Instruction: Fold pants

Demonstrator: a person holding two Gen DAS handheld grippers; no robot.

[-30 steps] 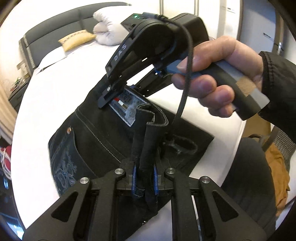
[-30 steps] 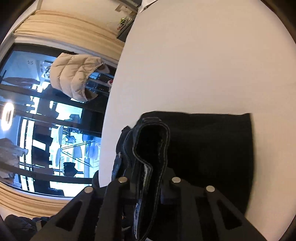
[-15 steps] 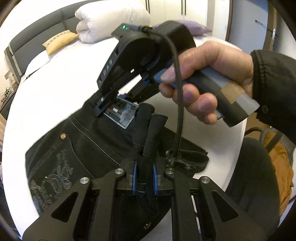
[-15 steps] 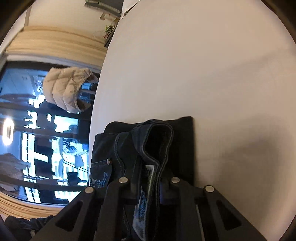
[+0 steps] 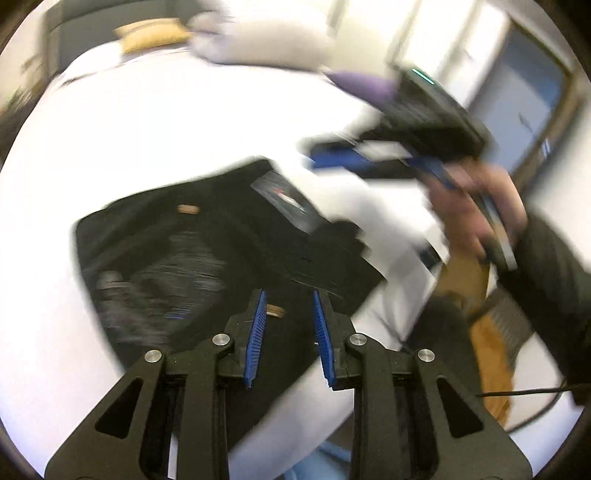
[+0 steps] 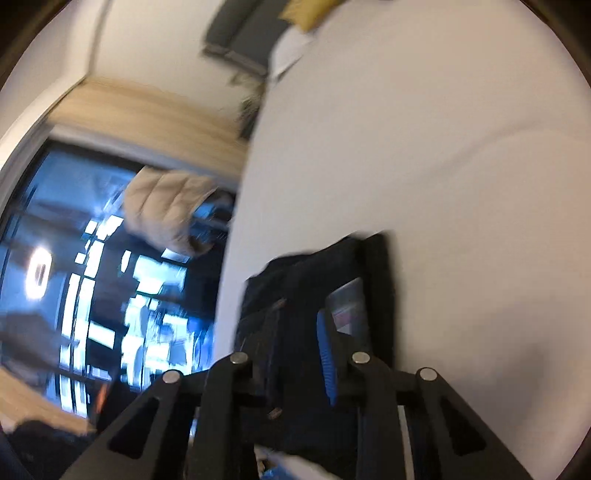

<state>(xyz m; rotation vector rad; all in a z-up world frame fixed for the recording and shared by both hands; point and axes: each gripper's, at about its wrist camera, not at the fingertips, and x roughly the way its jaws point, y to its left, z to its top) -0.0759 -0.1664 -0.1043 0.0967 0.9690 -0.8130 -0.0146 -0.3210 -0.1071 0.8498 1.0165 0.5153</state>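
Pants (image 5: 207,240) lie folded on the near right corner of the white bed (image 5: 166,122), both the left gripper (image 5: 288,332) and right gripper (image 6: 299,354) spread apart and empty above them, pillows (image 5: 258,40) far behind.

You've got a white bed (image 5: 155,122) spread out ahead, blurred, with a mustard cushion (image 5: 151,35) and a white duvet bundle (image 5: 258,40) near the grey headboard (image 6: 247,35). On your right camera, a beige puffer jacket (image 6: 166,210) hangs by the dark window (image 6: 74,258).
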